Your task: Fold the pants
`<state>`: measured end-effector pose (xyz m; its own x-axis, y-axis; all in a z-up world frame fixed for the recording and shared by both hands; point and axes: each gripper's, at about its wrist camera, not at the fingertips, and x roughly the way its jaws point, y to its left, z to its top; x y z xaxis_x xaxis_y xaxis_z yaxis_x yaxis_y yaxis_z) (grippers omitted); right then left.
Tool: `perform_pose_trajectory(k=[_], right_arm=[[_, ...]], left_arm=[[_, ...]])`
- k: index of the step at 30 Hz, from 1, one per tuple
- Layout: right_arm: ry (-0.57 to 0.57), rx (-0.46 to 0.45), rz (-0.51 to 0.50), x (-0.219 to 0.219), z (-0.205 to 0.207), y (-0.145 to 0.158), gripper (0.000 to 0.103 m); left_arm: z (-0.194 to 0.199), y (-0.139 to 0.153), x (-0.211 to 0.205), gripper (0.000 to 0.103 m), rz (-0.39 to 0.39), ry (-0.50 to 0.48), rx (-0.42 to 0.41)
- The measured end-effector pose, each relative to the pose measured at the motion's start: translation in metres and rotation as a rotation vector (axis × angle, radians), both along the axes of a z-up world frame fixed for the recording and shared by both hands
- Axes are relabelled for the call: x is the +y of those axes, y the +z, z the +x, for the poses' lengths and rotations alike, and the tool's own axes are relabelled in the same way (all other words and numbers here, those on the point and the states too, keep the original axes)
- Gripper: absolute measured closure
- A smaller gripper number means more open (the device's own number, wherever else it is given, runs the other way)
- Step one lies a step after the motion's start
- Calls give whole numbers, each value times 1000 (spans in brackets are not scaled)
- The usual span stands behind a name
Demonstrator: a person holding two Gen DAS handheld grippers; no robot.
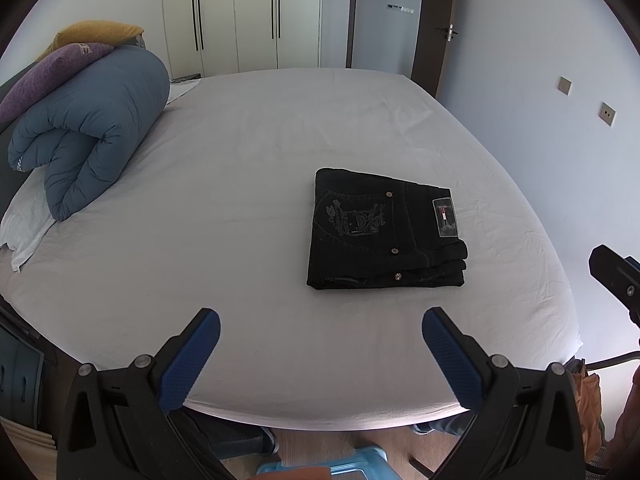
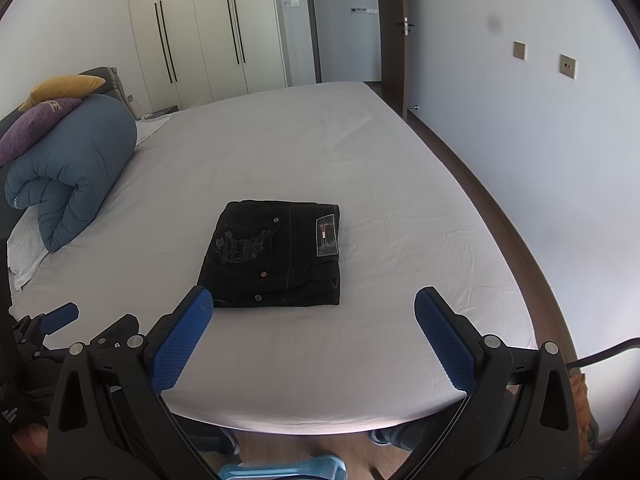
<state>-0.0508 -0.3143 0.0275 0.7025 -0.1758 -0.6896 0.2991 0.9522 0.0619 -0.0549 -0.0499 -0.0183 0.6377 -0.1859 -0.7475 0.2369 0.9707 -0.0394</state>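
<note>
Nearest the cameras, both grippers hang above the near edge of the bed, level and pointing across the mattress toward the far wardrobe. The left gripper (image 1: 321, 354) has its blue-padded fingers (image 1: 191, 360) spread wide, with nothing between them and nothing touched; below it a light blue plastic stool (image 1: 320, 466) stands on the wooden floor. The right gripper (image 2: 314, 338) is likewise held with its jaws wide apart and empty, its left pad (image 2: 182, 342) appearing just in front of the jeans' near corner without visible contact. Just beyond the fingertips, the black jeans (image 1: 382, 232) lie folded into a compact rectangle on the white bedsheet (image 1: 240, 184), embroidered back pocket and waistband label facing up, the stacked layers showing along the near edge. Well apart to the left, a rolled blue duvet (image 1: 92, 128) rests near the head of the bed, with a purple cushion (image 1: 48, 72) and a mustard cushion (image 1: 96, 32) on it. Farthest back stand the cream wardrobe doors (image 1: 240, 16) and a dark door (image 1: 438, 28).
</note>
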Motion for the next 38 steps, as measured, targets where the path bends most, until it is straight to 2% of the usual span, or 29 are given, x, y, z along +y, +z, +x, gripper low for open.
perform_pose_trajectory(k=[38], right_arm=[[2, 8, 5, 2, -10, -9, 0]], left_arm=[[-4, -10, 6, 0, 17, 3, 23]])
